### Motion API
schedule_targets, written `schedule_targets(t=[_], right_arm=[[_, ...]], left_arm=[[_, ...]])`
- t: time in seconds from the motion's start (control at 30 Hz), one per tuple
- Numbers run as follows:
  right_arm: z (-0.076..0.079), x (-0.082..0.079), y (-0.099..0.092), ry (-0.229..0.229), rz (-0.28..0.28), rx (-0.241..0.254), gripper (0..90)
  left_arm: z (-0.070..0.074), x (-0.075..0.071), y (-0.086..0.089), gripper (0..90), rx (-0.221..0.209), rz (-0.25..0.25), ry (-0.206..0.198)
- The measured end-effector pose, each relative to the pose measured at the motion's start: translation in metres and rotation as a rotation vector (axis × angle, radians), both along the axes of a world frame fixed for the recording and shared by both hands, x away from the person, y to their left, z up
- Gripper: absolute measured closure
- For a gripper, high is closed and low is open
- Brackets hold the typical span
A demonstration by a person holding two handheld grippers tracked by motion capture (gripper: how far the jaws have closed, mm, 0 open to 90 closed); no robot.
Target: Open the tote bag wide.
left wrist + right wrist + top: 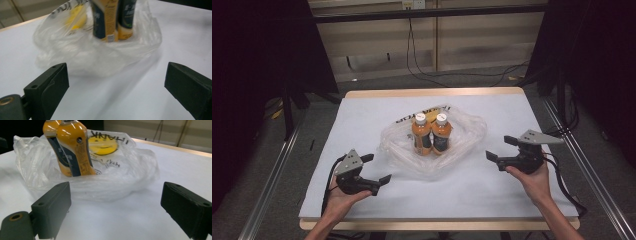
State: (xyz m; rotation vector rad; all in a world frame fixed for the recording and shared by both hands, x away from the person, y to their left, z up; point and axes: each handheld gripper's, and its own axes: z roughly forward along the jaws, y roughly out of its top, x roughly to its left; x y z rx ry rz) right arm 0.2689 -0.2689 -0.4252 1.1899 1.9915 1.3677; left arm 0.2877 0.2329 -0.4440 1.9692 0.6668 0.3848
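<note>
Two orange drink bottles (432, 134) with white caps and dark labels stand upright, side by side, inside a crumpled clear plastic bag (462, 142) at the table's middle. The bag carries black lettering and a yellow smiley face (103, 145). My left gripper (376, 168) sits open at the front left, a short way from the bag (100, 60), with nothing between its jaws. My right gripper (501, 148) is open at the right, facing the bag (117, 182) and the bottles (72, 152), empty too. The bottles' (112, 20) lower halves show in the left gripper view.
A white sheet (362, 125) covers the wooden table (432, 93). Cables (427, 70) lie on the floor beyond the far edge. Metal rails (582, 165) run along both sides of the table. Dark curtains hang at left and right.
</note>
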Motion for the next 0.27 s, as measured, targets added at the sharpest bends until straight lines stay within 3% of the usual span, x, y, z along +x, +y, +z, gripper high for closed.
schedule_targets(t=[0.07,0.17,0.27], right_arm=[[-0.003,-0.013,-0.007,-0.010,-0.036,0.009,10.0],[-0.009,-0.035,-0.016,-0.023,-0.089,0.018,10.4],[-0.012,-0.047,-0.026,-0.027,-0.113,-0.011,10.3]], left_arm=[[-0.004,0.000,0.006,5.3,-0.021,0.020,0.019],[-0.002,0.000,0.012,5.3,-0.044,0.050,0.009],[-0.001,0.001,0.014,4.1,-0.031,0.057,0.004]])
